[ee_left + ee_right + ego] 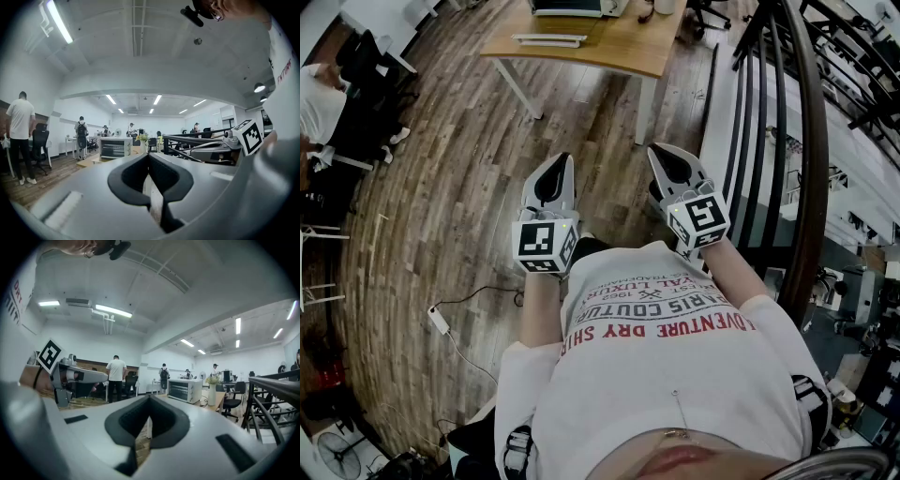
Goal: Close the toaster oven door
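Observation:
The toaster oven stands on a wooden table far ahead of me, at the top edge of the head view. It is small and white in the left gripper view and in the right gripper view; its glass front faces me, too far off to tell how the door stands. My left gripper and right gripper are held side by side close to the person's chest, above the wooden floor. Both point toward the table. The left gripper is shut on nothing, and so is the right gripper.
A dark curved railing runs along my right. A flat white object lies on the table before the oven, and a vase of flowers stands beside it. A power strip and cable lie on the floor at left. People stand at desks in the background.

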A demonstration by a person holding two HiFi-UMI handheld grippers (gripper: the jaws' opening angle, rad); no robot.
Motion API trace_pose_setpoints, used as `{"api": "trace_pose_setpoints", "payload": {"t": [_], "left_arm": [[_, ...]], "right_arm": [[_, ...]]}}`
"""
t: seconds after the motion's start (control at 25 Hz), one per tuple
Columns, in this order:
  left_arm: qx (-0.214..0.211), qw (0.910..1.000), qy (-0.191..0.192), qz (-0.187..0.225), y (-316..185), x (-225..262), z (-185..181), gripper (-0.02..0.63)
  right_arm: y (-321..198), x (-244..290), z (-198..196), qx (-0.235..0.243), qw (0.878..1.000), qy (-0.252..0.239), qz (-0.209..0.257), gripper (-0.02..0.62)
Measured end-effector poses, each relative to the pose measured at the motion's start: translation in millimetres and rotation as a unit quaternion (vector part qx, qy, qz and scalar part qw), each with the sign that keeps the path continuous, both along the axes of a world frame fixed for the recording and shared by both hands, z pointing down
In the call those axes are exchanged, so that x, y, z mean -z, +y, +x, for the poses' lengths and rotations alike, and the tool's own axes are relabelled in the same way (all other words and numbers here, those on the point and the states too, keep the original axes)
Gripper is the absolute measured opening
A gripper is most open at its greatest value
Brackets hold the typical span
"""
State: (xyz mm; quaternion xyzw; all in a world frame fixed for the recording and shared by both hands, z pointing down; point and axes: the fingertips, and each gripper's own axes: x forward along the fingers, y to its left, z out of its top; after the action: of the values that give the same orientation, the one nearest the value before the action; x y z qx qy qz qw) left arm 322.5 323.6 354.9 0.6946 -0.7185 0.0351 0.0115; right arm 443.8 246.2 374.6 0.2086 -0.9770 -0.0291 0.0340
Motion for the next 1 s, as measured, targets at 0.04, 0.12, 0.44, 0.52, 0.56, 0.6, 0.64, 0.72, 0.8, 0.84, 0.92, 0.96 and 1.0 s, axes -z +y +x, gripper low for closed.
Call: {"api": "trace_pose_setpoints", "payload": {"t": [0.04,0.12,0.44,0.52,0.56,0.6,0.64,0.72,0.8,0.84,0.92,0.96,1.0], "left_arm": [[0.0,1.0,0.0,0.0,-0.7,-0.1,-0.6,0.012],[0.001,1.0,0.001,0.001,-2.3,-0.2,-1.5,0.012],[0.002,0.9999,0.009,-0.005,-10.2,-5.8,2.8,0.012],[0.005,0.9999,0.014,-0.003,-12.9,-7.6,3.0,0.012],[0.006,0.9998,0.019,-0.001,-14.6,-7.9,3.0,0.012],[0.005,0.9997,0.024,0.002,-16.6,-8.2,3.1,0.012],[0.004,0.9995,0.031,0.003,-18.7,-8.7,3.0,0.014],[0.002,0.9992,0.04,0.002,-23.2,-10.9,0.8,0.015],[0.002,0.999,0.044,-0.002,-28.0,-13.6,-4.9,0.113],[0.004,0.999,0.045,-0.004,-30.1,-14.8,-9.0,0.175],[0.008,0.9988,0.047,-0.007,-33.5,-17.2,-18.6,0.178],[0.008,0.9988,0.049,-0.008,-35.4,-18.7,-23.8,0.178],[0.008,0.9987,0.05,-0.01,-37.9,-20.6,-29.7,0.178]], "right_arm": [[-1.1,-0.4,-0.6,0.0,1.0,0.0,-0.001,-0.012],[-3.2,-1.1,-1.4,0.0,1.0,0.0,-0.003,-0.012],[-11.7,-4.5,0.6,0.007,1.0,-0.003,-0.009,-0.012],[-11.5,-4.8,-1.3,0.02,1.0,-0.005,-0.01,-0.012],[-11.5,-5.0,-2.4,0.027,1.0,-0.006,-0.009,-0.012],[-12.3,-5.5,-3.2,0.031,0.999,-0.007,-0.009,-0.012],[-14.1,-6.5,-3.7,0.03,0.999,-0.006,-0.009,-0.012],[-19.4,-9.5,-5.2,0.026,1.0,-0.003,-0.014,-0.012],[-25.1,-13.0,-9.9,0.025,0.999,-0.003,-0.028,-0.012],[-27.5,-14.6,-13.1,0.025,0.999,-0.004,-0.034,-0.012],[-31.4,-16.9,-20.1,0.024,0.999,-0.003,-0.041,-0.012],[-33.5,-17.9,-24.1,0.022,0.999,-0.002,-0.043,-0.012],[-36.1,-19.1,-28.9,0.021,0.999,0.0,-0.044,-0.012]]}}
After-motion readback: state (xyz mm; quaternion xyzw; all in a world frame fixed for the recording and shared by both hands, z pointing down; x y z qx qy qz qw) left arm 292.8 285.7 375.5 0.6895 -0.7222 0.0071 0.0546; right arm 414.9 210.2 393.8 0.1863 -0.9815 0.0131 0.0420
